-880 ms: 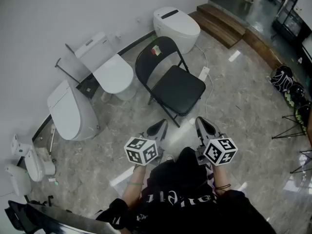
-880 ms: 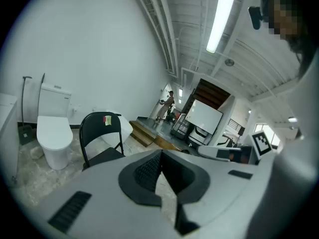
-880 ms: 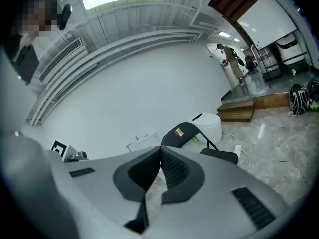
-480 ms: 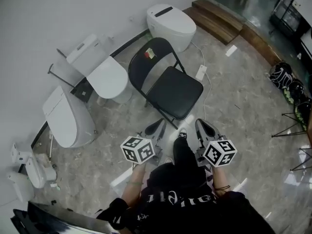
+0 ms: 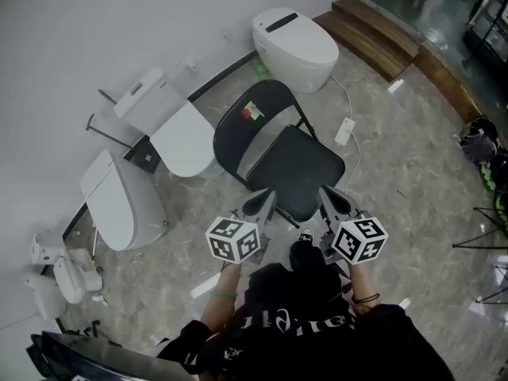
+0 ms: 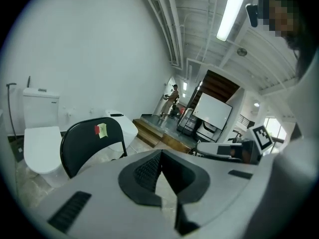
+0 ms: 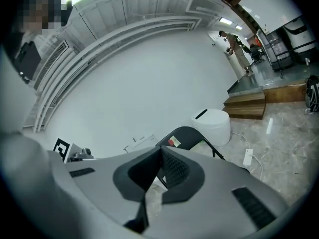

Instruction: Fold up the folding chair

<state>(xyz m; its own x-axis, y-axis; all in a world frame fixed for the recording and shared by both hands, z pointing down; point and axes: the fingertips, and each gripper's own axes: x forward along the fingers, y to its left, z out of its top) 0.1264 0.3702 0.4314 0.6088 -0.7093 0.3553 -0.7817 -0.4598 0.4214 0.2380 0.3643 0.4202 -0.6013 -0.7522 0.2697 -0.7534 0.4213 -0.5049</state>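
Note:
A black folding chair (image 5: 286, 161) stands unfolded on the marble floor, its back carrying a red and pale sticker (image 5: 253, 110). In the head view my left gripper (image 5: 262, 201) hangs just before the seat's near left edge, and my right gripper (image 5: 332, 198) is over the seat's near right edge. Both are shut with nothing between the jaws. The chair's back (image 6: 92, 141) shows beyond my left gripper (image 6: 160, 154) in the left gripper view. In the right gripper view the chair's back (image 7: 182, 136) rises past my right gripper (image 7: 160, 151).
Three white toilets stand along the wall: one (image 5: 295, 48) behind the chair, one (image 5: 178, 125) to its left, one (image 5: 123, 201) further left. A white power strip (image 5: 344, 131) with its cable lies right of the chair. Wooden steps (image 5: 401, 42) lie at the back right.
I have stepped closer to the chair. Both grippers now reach the seat's near edge, where before they hung short of it. Both stay shut.

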